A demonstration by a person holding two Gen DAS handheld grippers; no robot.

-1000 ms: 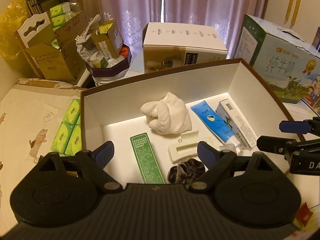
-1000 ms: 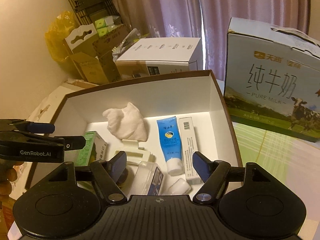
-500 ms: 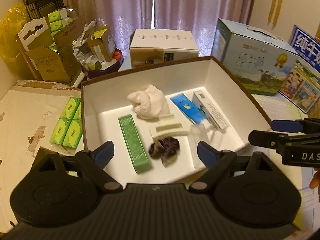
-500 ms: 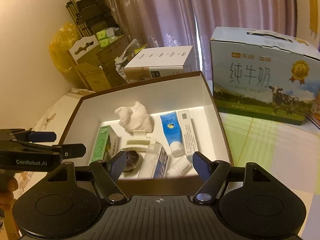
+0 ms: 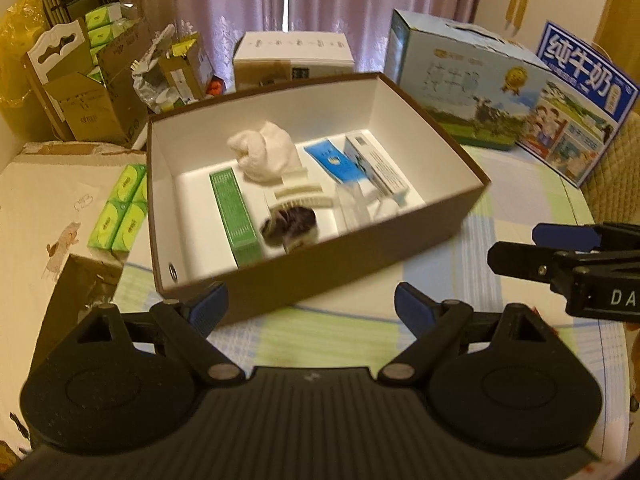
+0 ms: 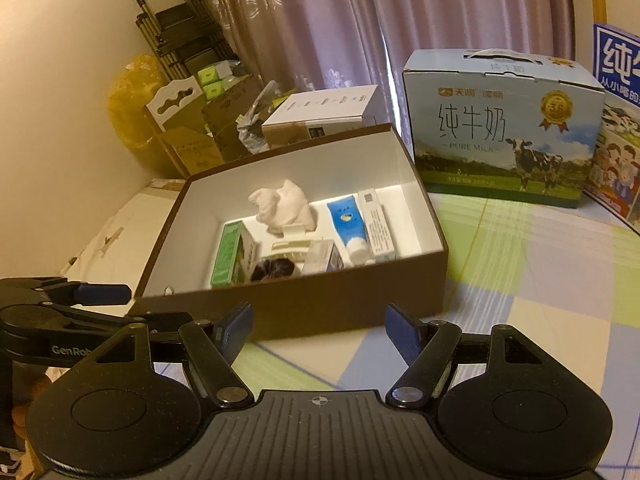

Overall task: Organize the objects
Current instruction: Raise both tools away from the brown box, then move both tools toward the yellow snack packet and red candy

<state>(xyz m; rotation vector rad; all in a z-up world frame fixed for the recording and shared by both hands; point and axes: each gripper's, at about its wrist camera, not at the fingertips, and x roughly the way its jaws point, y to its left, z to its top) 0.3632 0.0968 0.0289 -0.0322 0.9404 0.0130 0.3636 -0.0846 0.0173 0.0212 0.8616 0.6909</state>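
Sitting open-topped, brown box (image 5: 320, 280), white inside, holding small toiletries

brown box (image 5: 360, 264): 1 | milk cartons (image 6: 500, 128): 2 | green tissue packs (image 5: 120, 216): 4 | tongs (image 5: 308, 308): 2

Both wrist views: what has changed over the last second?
Both tools, left tool and right tool, backed away from the brown cardboard box, now outside it over the checked tablecloth. Both remain open and empty. The box's contents lie unchanged.
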